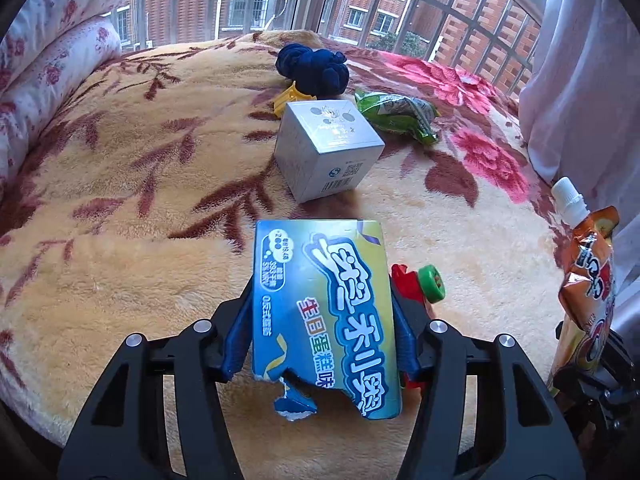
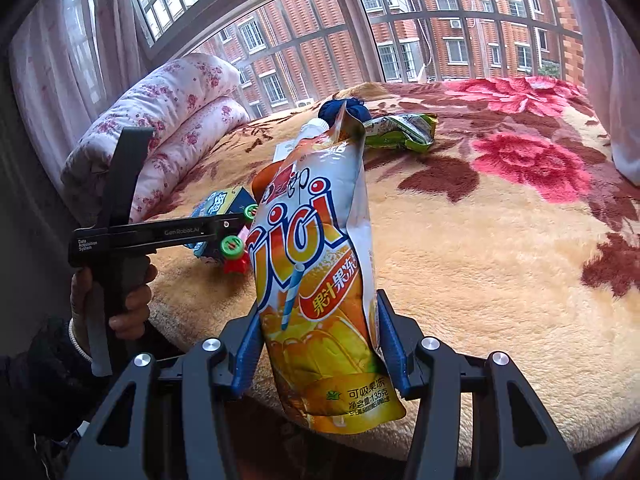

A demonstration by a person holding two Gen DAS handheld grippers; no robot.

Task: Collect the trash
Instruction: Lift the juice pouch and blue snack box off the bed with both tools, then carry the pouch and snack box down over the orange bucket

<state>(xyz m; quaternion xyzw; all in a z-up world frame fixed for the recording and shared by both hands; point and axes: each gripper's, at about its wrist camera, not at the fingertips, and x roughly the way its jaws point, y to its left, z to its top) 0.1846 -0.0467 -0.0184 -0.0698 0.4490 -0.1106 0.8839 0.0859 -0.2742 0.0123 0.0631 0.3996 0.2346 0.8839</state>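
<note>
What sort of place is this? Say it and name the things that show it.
Most likely a bedroom by a window: a bed under a plush floral blanket, a rolled flowered quilt at one end, sheer curtains, and a barred window facing brick apartment blocks.

Blue-and-yellow carton point(image 1: 324, 312), orange pouch point(image 2: 316, 280), silver-white box point(image 1: 328, 148), green wrapper point(image 1: 396, 114), beige blanket point(image 1: 120, 200) with red flowers.

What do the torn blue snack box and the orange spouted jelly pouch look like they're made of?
Torn blue snack box: probably glossy printed cardboard, since its ragged torn edge shows pale fibre. Orange spouted jelly pouch: apparently shiny plastic or foil laminate, crinkled with glare, with a white plastic-looking spout.
</note>
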